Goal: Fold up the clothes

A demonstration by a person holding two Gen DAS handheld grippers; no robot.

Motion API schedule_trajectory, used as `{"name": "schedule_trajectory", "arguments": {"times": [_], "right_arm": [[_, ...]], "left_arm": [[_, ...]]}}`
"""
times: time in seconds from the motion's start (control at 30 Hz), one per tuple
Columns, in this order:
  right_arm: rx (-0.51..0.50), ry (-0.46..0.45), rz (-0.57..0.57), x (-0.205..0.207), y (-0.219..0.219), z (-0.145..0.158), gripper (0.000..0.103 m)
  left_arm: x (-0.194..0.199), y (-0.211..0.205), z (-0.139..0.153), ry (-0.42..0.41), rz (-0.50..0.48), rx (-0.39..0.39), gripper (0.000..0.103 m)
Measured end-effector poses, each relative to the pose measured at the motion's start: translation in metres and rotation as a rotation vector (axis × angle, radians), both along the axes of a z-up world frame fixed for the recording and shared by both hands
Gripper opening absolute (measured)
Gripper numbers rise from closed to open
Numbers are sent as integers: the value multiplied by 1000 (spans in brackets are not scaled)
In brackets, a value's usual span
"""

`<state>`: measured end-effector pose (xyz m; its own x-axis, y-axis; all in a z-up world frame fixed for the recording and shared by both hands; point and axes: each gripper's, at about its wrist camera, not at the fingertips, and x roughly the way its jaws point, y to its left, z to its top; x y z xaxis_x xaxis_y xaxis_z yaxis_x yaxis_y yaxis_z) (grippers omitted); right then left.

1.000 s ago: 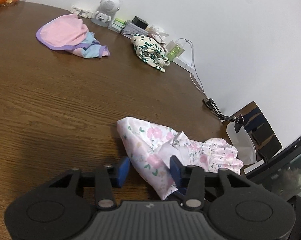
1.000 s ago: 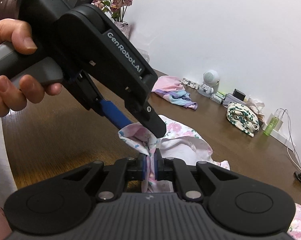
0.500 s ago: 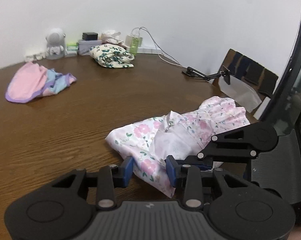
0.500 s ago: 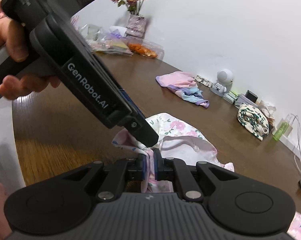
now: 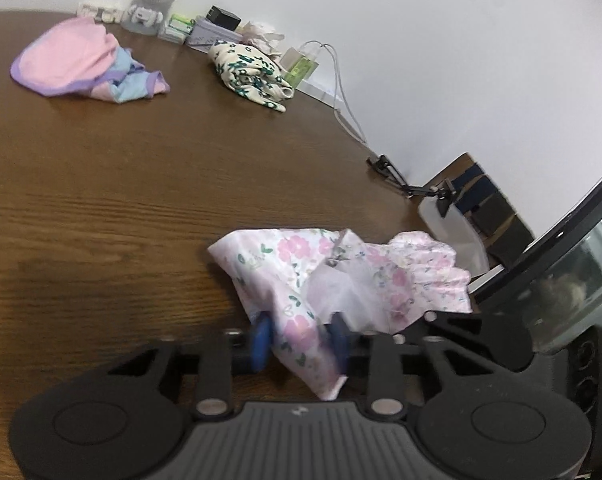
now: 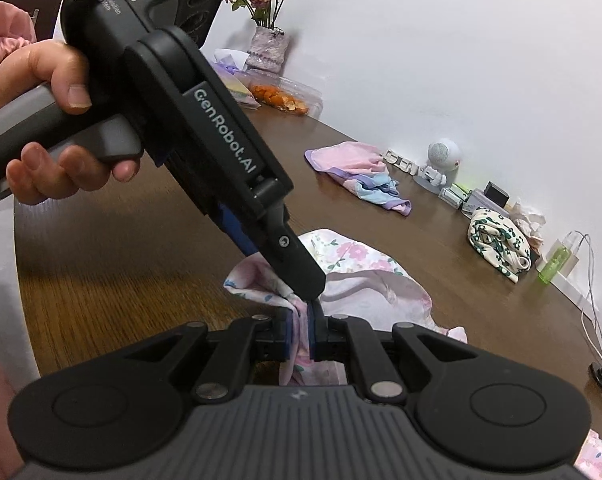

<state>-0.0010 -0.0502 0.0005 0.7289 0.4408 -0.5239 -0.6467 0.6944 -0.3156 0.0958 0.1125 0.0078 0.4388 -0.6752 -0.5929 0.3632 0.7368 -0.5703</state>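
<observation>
A pink floral garment (image 5: 341,268) lies crumpled on the brown wooden table (image 5: 121,184) near its front edge. My left gripper (image 5: 299,342) is open, its blue pads on either side of the garment's near corner. My right gripper (image 6: 299,330) is shut on a bunched fold of the same garment (image 6: 365,276). The left gripper's body (image 6: 205,136), held by a hand, reaches down into the right wrist view with its tip right beside the right gripper's pinch.
A pink and purple garment (image 5: 81,64) and a folded green-flowered cloth (image 5: 249,72) lie farther back. A small white robot toy (image 5: 151,0), boxes, a green bottle (image 5: 301,68) and cables line the wall. A flower vase (image 6: 267,46) and a snack bag (image 6: 285,98) stand at the far left.
The left gripper has swung and dropped closer over the garment's corner, with its pads still apart. The right gripper has kept its pinch on the fold.
</observation>
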Motion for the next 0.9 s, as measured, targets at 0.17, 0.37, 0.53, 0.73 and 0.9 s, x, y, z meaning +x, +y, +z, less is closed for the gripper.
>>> {"name": "schedule_trajectory", "arguments": {"times": [0.17, 0.37, 0.53, 0.73, 0.9], "right_arm": [[16, 36, 20, -1, -8, 2, 23], [119, 139, -52, 11, -64, 25, 40], [175, 206, -133, 34, -102, 34, 27], [46, 240, -83, 55, -102, 12, 19], [70, 289, -25, 63, -86, 4, 19]], "left_arm": [[-1, -2, 0, 6, 39, 7, 6], [-5, -8, 8, -31, 41, 79, 6], [-9, -18, 18, -72, 35, 158, 6], [-14, -16, 37, -111, 35, 247, 5], [-18, -28, 72, -185, 9, 383, 5]]}}
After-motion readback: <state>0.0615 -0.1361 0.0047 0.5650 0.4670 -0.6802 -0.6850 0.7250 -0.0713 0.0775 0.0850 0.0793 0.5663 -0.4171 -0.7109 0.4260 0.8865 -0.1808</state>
